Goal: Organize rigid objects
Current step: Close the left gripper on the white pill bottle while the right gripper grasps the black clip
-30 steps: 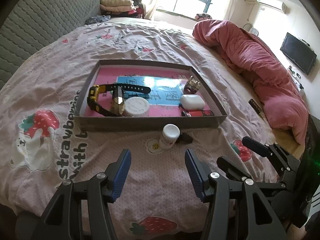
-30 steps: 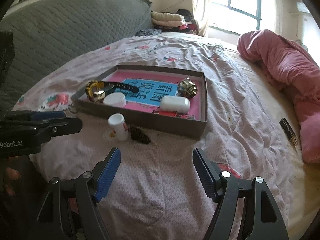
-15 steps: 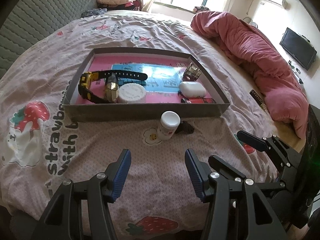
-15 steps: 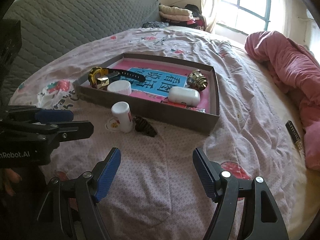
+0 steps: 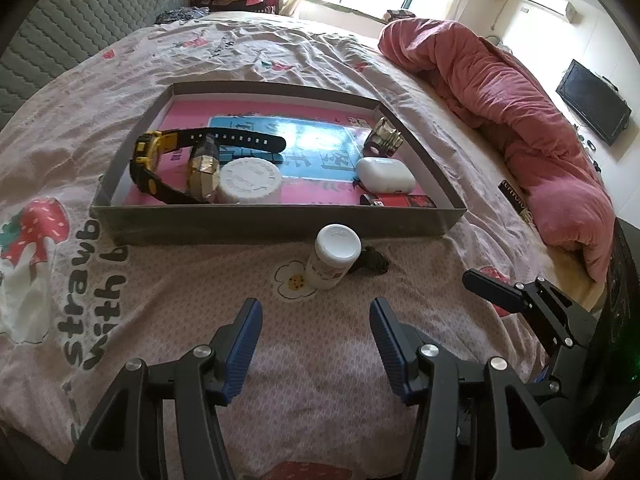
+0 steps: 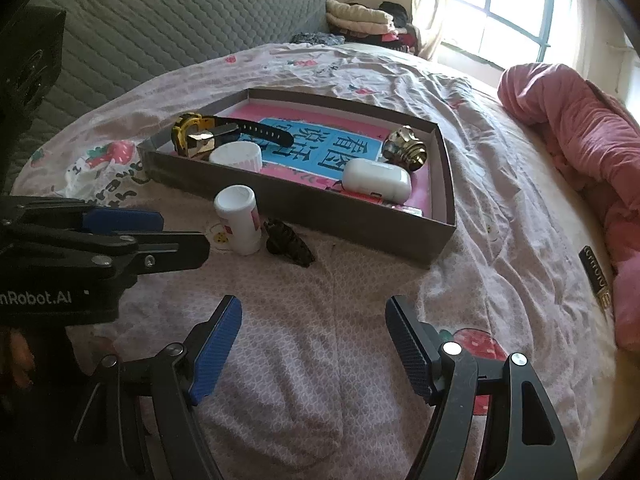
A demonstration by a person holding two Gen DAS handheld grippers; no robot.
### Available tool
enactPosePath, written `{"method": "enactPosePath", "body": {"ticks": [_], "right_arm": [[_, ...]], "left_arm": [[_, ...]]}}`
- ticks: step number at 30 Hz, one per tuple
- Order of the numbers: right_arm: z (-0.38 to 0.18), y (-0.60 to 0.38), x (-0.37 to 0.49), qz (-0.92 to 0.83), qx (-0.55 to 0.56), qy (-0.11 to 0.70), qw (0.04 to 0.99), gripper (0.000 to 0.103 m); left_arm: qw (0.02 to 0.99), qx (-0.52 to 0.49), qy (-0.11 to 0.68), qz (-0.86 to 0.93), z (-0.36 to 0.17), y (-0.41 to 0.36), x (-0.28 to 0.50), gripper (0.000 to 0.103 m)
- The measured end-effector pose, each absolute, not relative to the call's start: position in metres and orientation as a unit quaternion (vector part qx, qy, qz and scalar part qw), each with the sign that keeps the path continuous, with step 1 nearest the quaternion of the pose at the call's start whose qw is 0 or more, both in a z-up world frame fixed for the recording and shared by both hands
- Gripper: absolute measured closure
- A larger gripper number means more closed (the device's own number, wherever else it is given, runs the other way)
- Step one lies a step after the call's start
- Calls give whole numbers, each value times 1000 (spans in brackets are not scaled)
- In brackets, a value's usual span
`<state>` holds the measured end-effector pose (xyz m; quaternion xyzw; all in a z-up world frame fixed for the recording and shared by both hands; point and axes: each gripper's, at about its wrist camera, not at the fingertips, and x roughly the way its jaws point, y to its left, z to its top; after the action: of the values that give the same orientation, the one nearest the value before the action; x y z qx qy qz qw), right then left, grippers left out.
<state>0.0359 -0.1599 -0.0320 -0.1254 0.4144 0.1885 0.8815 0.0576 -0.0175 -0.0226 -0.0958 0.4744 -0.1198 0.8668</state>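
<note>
A small white bottle (image 5: 334, 256) (image 6: 239, 219) stands upright on the bedspread just in front of a grey shallow box (image 5: 280, 222) (image 6: 440, 224). A dark crumpled item (image 5: 373, 261) (image 6: 289, 242) lies right beside the bottle. Inside the box are a yellow and black watch (image 5: 160, 160) (image 6: 200, 130), a white round lid (image 5: 250, 181) (image 6: 236, 156), a white earbud case (image 5: 385, 176) (image 6: 376, 180) and a metal piece (image 5: 384, 139) (image 6: 405, 148). My left gripper (image 5: 316, 320) is open, short of the bottle. My right gripper (image 6: 314, 320) is open, nearer than the dark item.
A rolled pink duvet (image 5: 516, 92) (image 6: 580, 140) lies along the bed's right side, with a flat black packet (image 5: 516, 198) (image 6: 596, 280) next to it. A grey quilted headboard (image 6: 160, 20) stands at the back. A television (image 5: 594, 106) hangs on the right wall.
Both grippers have moved forward toward the box and bottle, which now appear larger and nearer. Both stay open. No object on the bed has shifted.
</note>
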Motion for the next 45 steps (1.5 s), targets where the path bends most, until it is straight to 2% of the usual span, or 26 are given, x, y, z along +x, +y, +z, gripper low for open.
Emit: {"method": "enactPosePath", "body": {"ticks": [16, 33, 40, 43, 45], "right_arm": [[-43, -153, 58, 187, -133, 410, 883, 28], [-54, -137, 85, 206, -152, 402, 879, 26], [-54, -137, 88, 218, -132, 409, 876, 26], [-53, -138, 88, 224, -118, 411, 876, 30], [-52, -135, 87, 227, -124, 408, 876, 42]], "left_arm": [[869, -100, 465, -138, -34, -22, 82, 48], [866, -116, 463, -149, -48, -18, 106, 67], [868, -117, 459, -148, -49, -13, 109, 69], [866, -121, 461, -153, -51, -12, 110, 69], [865, -124, 462, -155, -52, -12, 110, 70]]}}
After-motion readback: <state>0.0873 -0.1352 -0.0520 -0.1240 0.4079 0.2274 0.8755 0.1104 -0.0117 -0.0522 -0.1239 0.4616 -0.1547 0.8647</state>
